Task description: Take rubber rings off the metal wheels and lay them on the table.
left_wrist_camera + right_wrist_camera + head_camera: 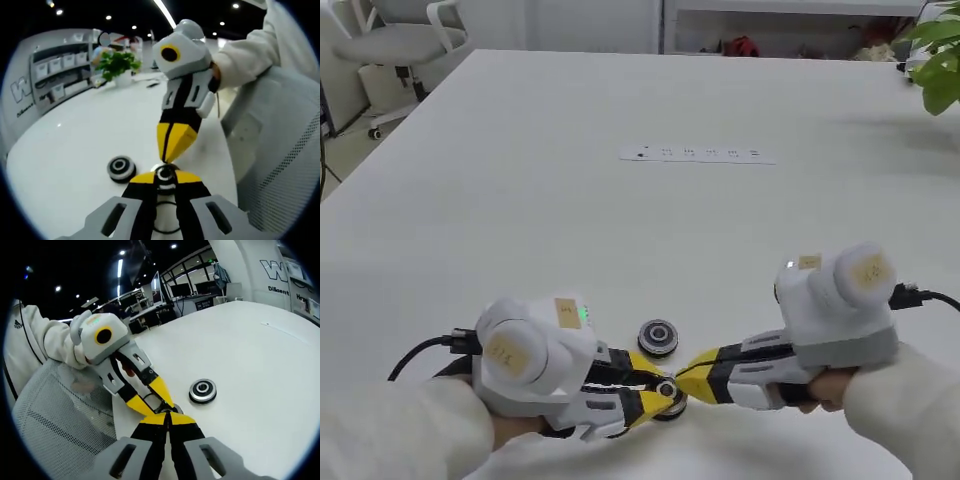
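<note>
My left gripper [660, 393] [165, 176] is shut on a small metal wheel [667, 388] [165, 174] just above the white table [570, 220], near its front edge. My right gripper [682, 379] [167, 416] meets it tip to tip, jaws closed on the wheel's black rubber ring [166, 410]. In the left gripper view the right gripper [168, 159] comes down from above onto the wheel's rim. In the right gripper view the left gripper [161, 403] reaches in from the left. A second wheel [658, 337] [121, 168] [203, 390] with its black ring lies flat on the table close behind.
A white strip with small markings [698, 154] lies mid-table. A leafy plant [935, 60] stands at the far right corner and an office chair [390, 40] beyond the far left. A mesh chair back [280, 165] is close behind my arms.
</note>
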A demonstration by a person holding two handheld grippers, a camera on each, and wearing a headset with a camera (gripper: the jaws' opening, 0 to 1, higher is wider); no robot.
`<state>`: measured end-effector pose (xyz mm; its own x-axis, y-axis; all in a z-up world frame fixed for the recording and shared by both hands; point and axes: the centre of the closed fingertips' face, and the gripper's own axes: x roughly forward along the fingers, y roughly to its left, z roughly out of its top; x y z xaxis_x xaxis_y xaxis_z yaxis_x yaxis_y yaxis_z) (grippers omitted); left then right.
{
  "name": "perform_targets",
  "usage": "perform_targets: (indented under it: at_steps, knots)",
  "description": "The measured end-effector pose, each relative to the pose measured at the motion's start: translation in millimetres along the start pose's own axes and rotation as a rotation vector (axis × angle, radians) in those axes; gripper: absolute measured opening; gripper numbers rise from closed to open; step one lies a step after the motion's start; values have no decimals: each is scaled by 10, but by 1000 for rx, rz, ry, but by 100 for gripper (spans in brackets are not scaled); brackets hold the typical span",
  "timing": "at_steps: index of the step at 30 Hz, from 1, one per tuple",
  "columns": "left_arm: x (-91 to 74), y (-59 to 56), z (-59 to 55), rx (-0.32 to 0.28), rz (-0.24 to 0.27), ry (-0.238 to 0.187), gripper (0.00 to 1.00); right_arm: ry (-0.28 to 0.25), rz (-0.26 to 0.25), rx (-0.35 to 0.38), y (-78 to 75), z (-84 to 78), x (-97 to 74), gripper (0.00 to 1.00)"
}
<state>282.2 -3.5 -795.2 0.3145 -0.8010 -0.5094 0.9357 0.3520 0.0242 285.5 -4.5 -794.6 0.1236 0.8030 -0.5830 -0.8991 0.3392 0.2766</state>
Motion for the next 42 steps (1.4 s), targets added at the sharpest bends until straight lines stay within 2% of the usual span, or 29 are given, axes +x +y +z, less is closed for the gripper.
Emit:
perform_targets:
  at_steps: [4,9,13,15,16,19,22,25,30,32,38,40,41,42]
  knots:
    - [0,3,0,0,0,0,13,15,-6,-33,-40,-30,-25,1]
    - [1,3,-1,-1,0,-1,13,66,0,-92,-6,-152,22,17]
    - [0,2,-2,-3,0,-1,13,54,1,-154,36,-150,110,28]
    - [0,2,-1,-4,0,-2,13,60,-20,-228,12,-155,149,30]
    - [-1,1,-1,-4,0,-2,13,49,-29,-242,9,-138,165,30]
    - [-2,1,-1,-3,0,-2,13,30,-12,-206,36,-110,168,26]
    - [-2,0,0,-4,0,-2,13,37,-4,-203,33,-128,154,22]
    - [-2,0,1,-4,0,-2,13,50,5,-161,15,-163,106,18]
    - [-3,5,0,-15,6,-6,13,54,9,-153,14,-176,81,13]
    - [-6,16,-3,-16,11,-3,13,55,12,-160,21,-176,65,8]
    - [-4,16,-2,-25,11,-4,13,59,9,-154,17,-186,61,6]
    - [-5,17,-2,-26,11,-4,13,60,6,-149,9,-189,52,1]
    - [-7,17,-2,-27,12,-4,13,56,-3,-139,-12,-178,41,0]
    - [-6,17,-3,-29,11,-4,13,53,-35,-123,-60,-180,35,0]
